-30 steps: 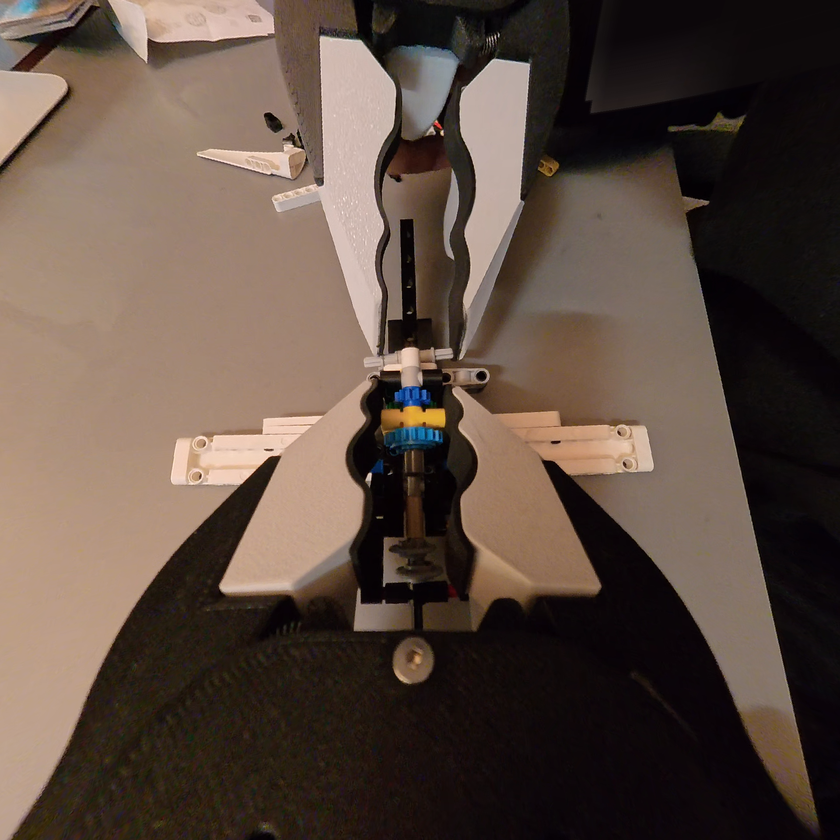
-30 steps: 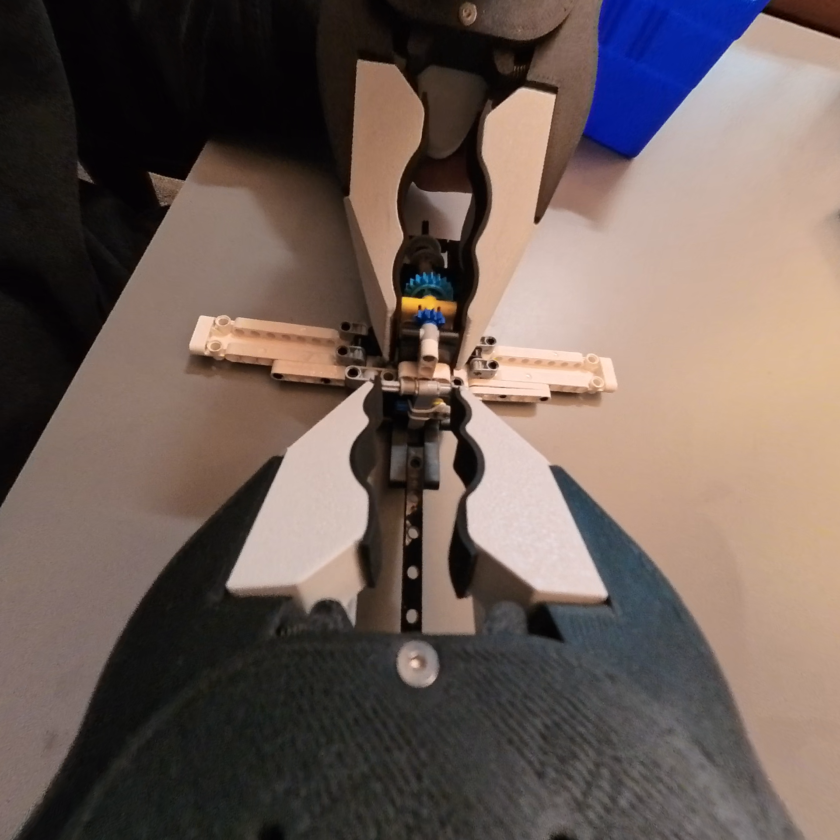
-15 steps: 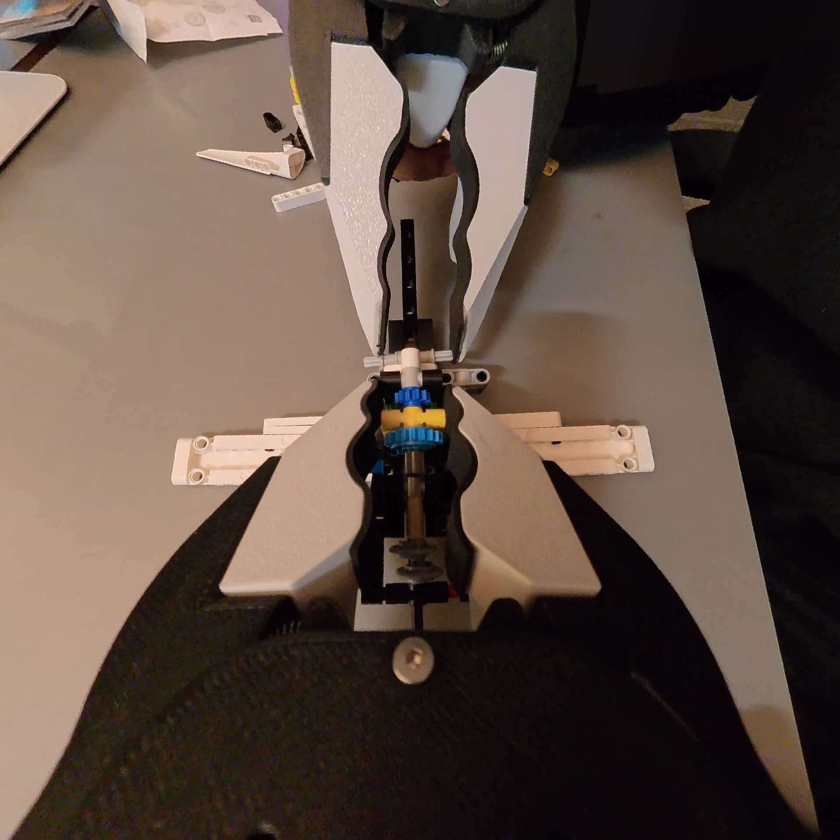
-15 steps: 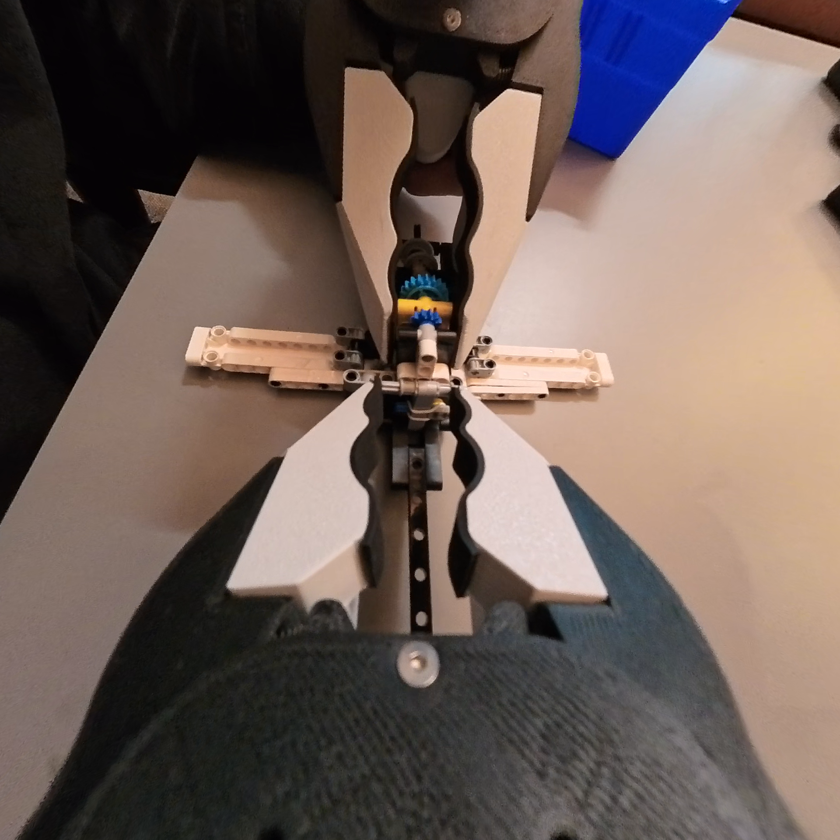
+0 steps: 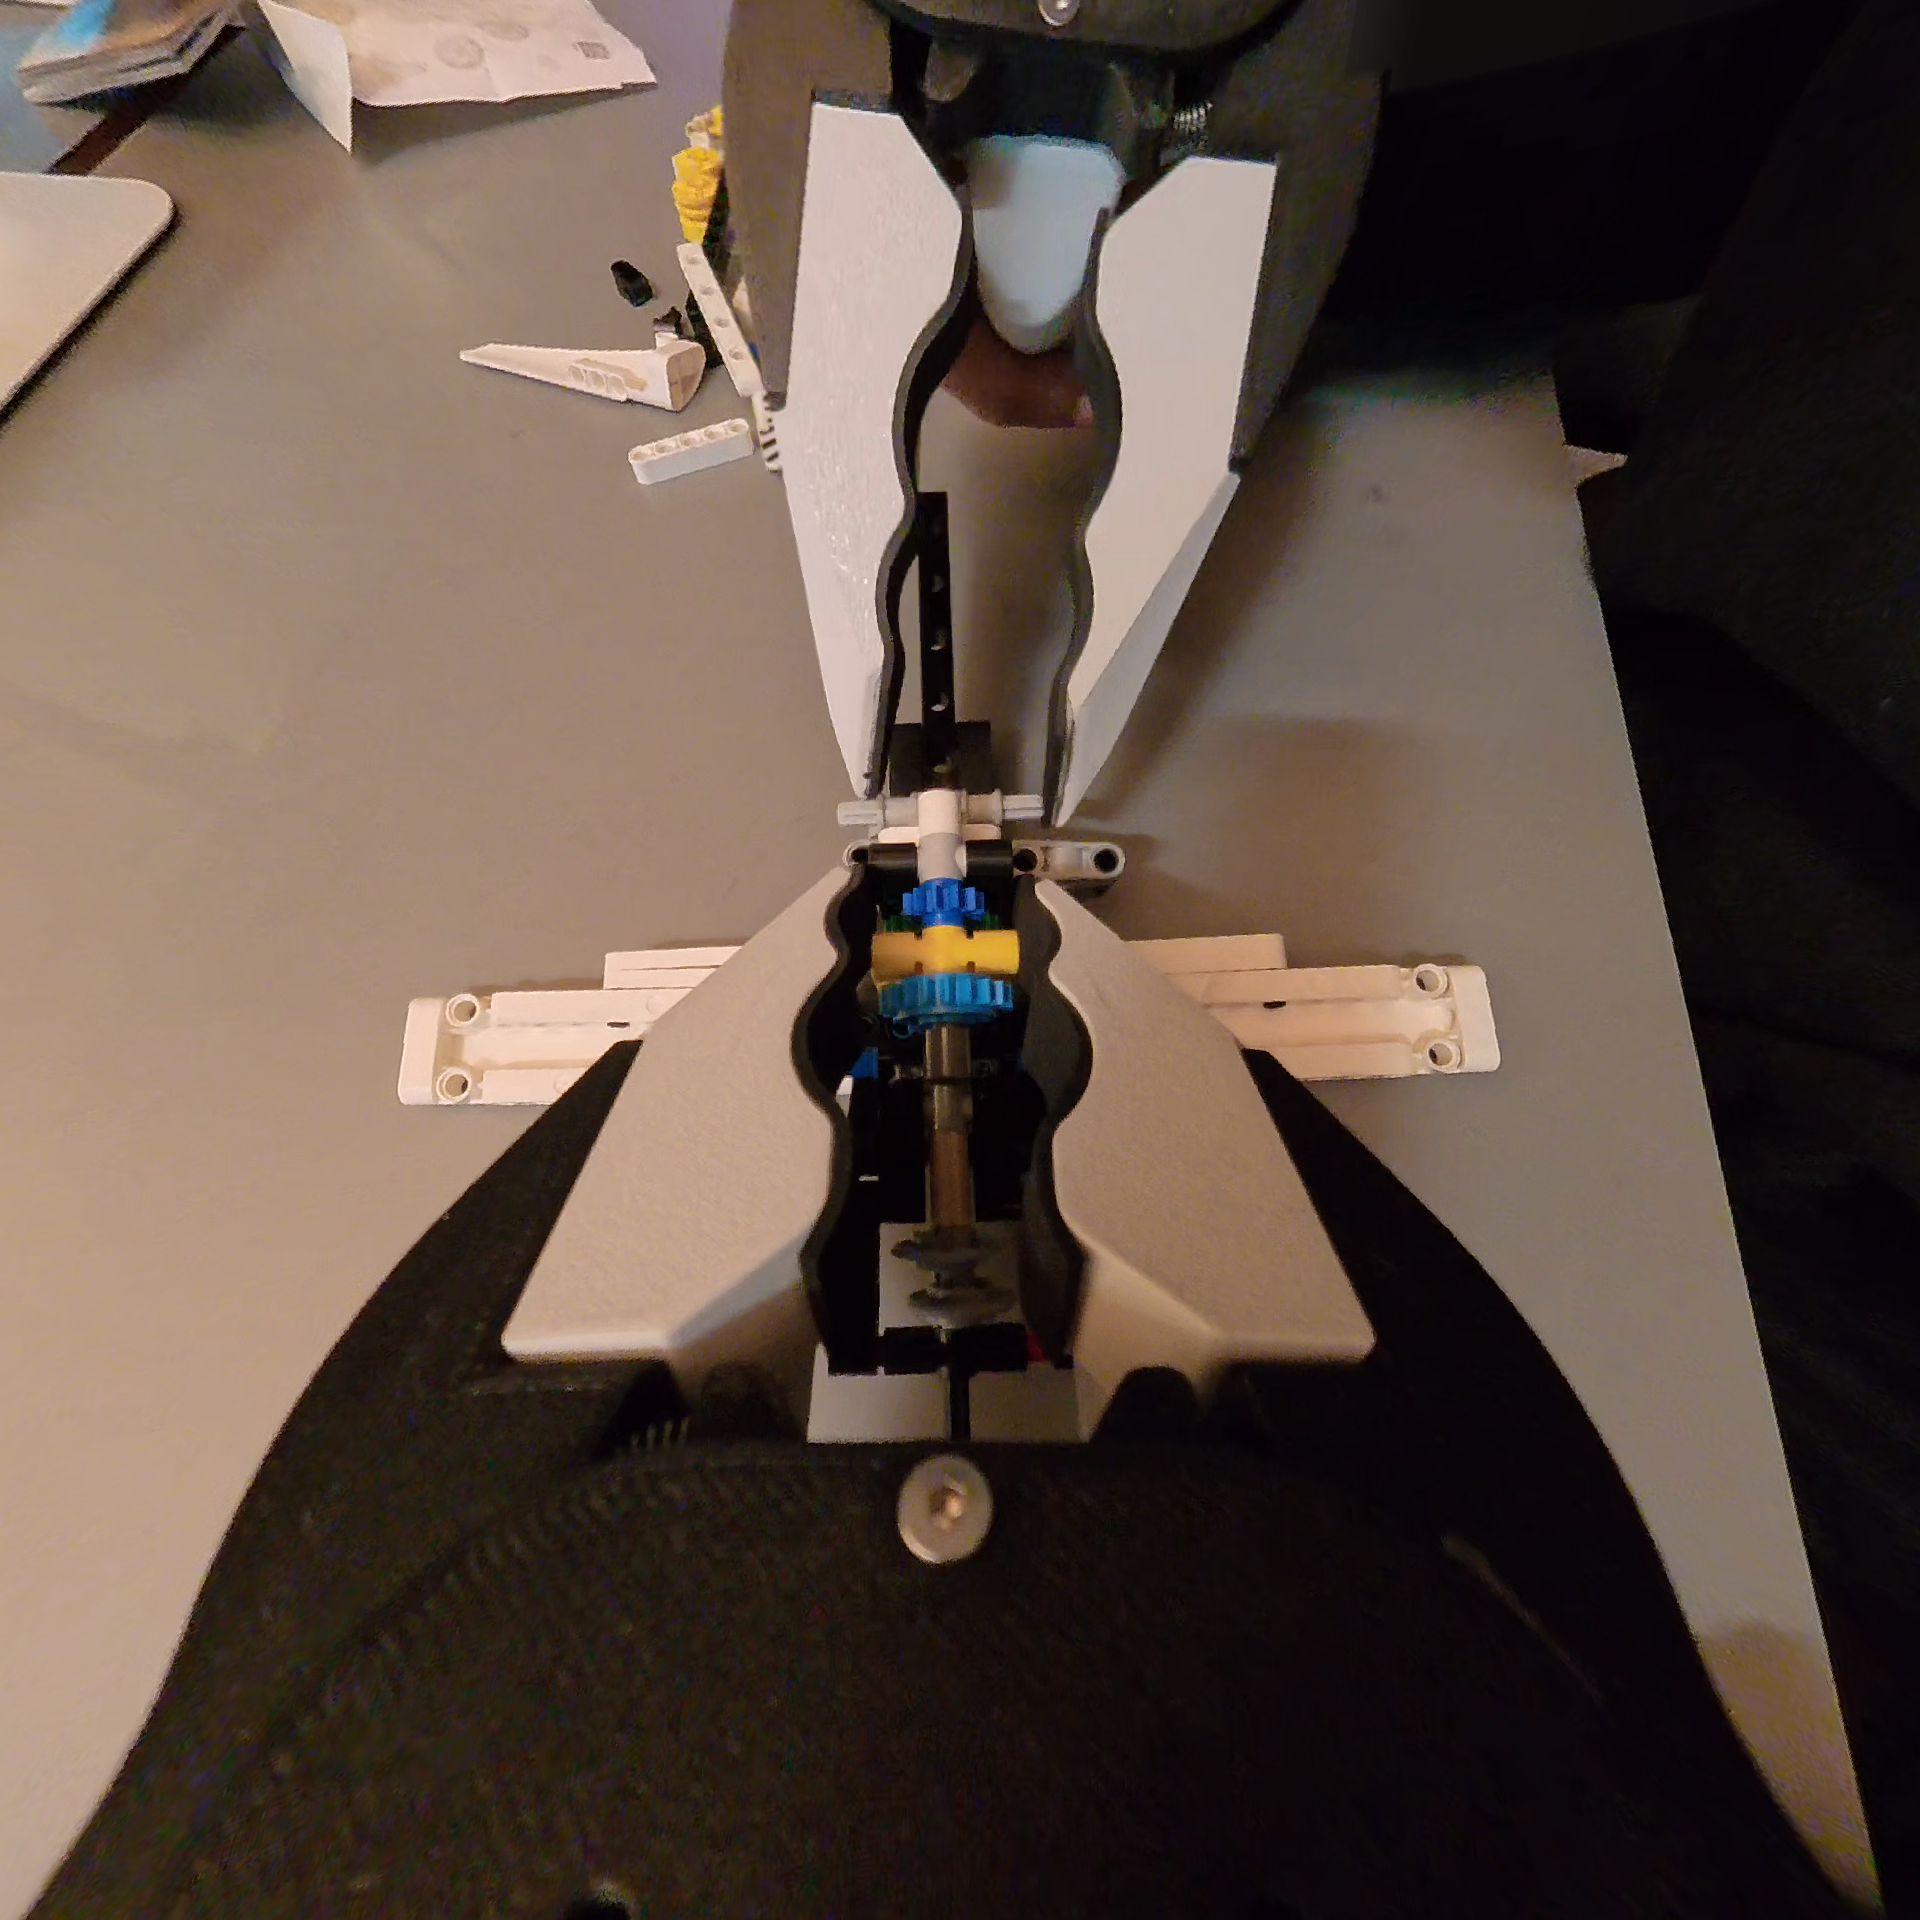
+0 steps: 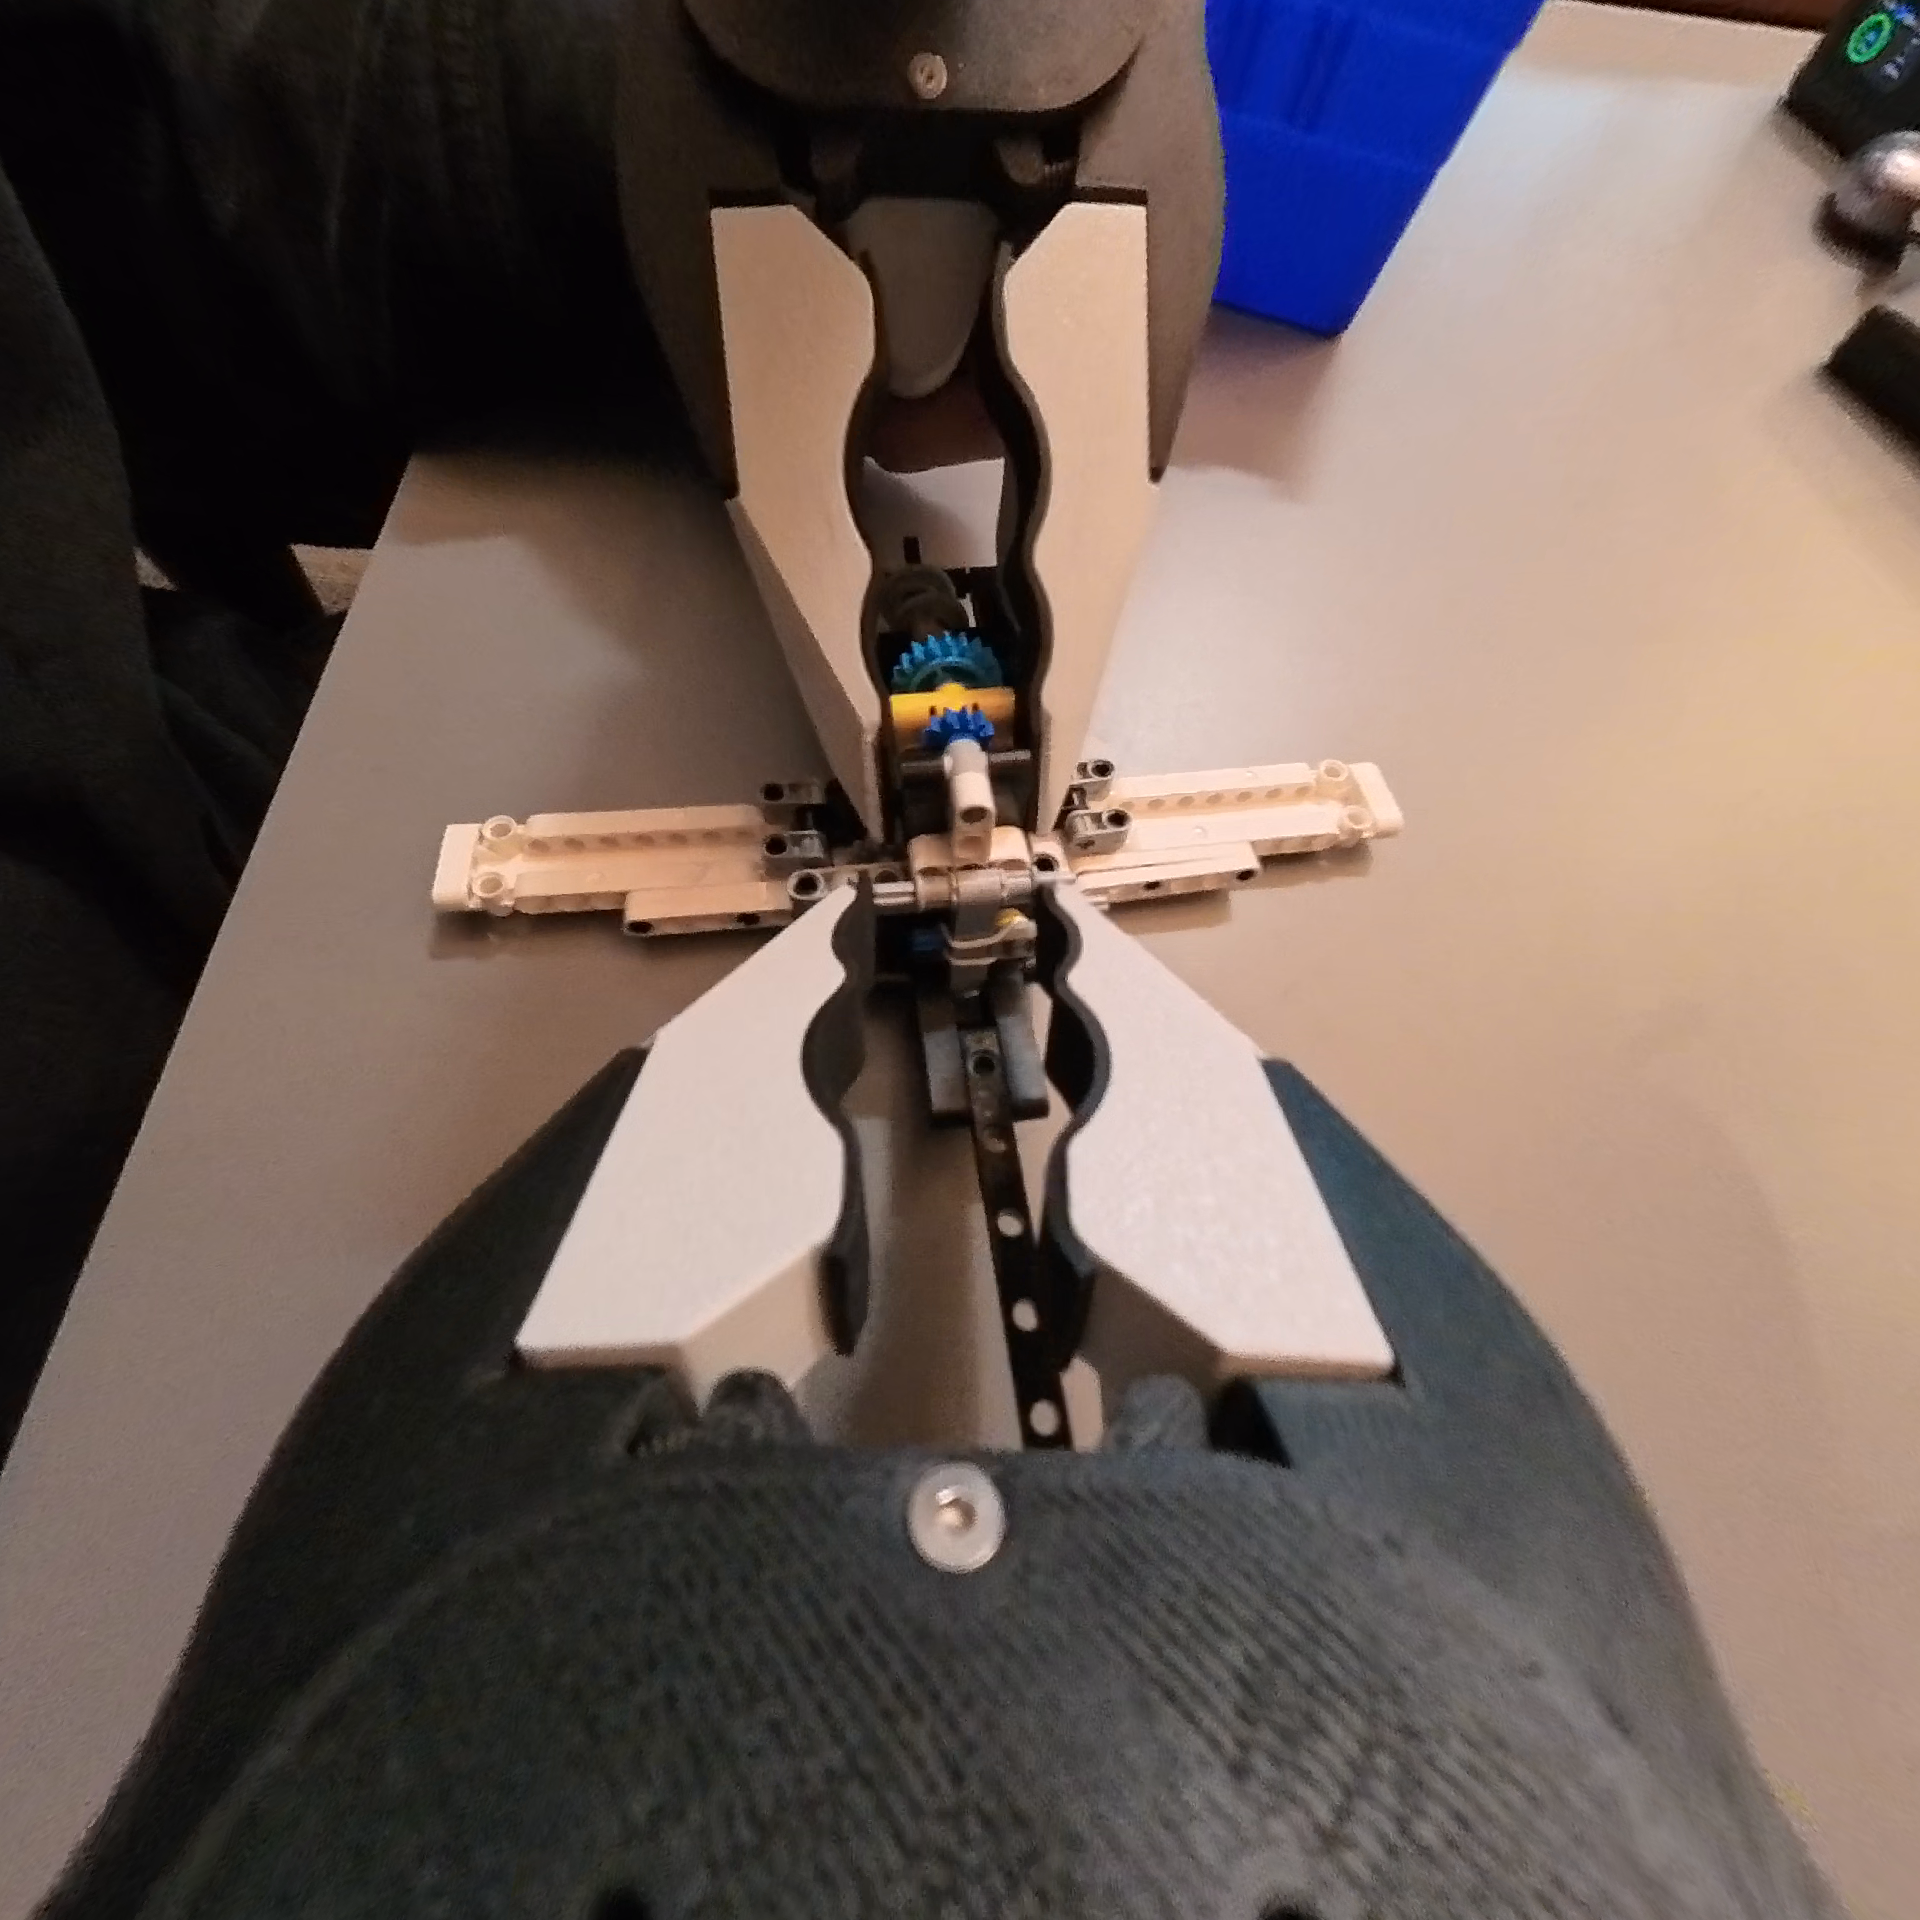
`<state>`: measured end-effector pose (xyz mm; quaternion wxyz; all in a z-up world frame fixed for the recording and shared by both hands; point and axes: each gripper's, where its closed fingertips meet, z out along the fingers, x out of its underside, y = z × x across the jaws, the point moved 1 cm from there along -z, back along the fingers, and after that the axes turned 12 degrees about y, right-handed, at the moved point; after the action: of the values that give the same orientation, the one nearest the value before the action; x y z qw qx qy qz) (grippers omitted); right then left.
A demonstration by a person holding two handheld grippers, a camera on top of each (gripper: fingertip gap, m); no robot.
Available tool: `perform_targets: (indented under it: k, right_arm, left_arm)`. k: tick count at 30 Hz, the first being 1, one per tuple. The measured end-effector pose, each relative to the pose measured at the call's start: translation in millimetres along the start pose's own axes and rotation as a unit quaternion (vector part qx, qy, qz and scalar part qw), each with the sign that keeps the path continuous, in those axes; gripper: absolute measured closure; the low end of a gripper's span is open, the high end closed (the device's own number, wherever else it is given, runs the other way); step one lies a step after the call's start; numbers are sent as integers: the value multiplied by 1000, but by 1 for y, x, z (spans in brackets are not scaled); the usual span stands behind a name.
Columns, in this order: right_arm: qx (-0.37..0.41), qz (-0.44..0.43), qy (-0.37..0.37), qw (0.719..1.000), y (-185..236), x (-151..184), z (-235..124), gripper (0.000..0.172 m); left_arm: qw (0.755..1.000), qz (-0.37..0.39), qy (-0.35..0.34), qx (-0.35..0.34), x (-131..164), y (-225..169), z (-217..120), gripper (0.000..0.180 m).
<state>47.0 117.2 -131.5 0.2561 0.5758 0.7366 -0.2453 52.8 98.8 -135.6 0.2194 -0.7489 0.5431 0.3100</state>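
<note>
Resting on the grey bench [image 5: 312, 644], a toy-brick model [image 5: 940, 951] with white side beams [image 5: 1351, 1013] is clamped at its black geared middle by the left hand-held gripper [image 5: 940, 894], pads pressed on both sides. The right hand-held gripper [image 6: 961, 904] is set around the model's opposite end, about a grey cross axle [image 6: 977, 888]; whether its pads press cannot be told. A blue bin [image 6: 1340, 156] is seen beyond.

Opposed close wrist views, sharing the brick model [image 5: 940, 951] between.
</note>
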Motion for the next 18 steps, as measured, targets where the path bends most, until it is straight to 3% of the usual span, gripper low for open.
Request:
perform_targets:
  k: [9,13,18]
  right_arm:
    - [105,114,-33,987,3,11,-1,136]
    - [138,176,-73,972,2,12,-4,141]
    - [155,194,-67,966,3,13,-5,150]
  left_arm:
    - [1000,-14,6,-10,-1,1,1,156]
    - [999,-23,15,-29,-2,3,3,156]
    - [998,-32,22,-42,-3,5,4,156]
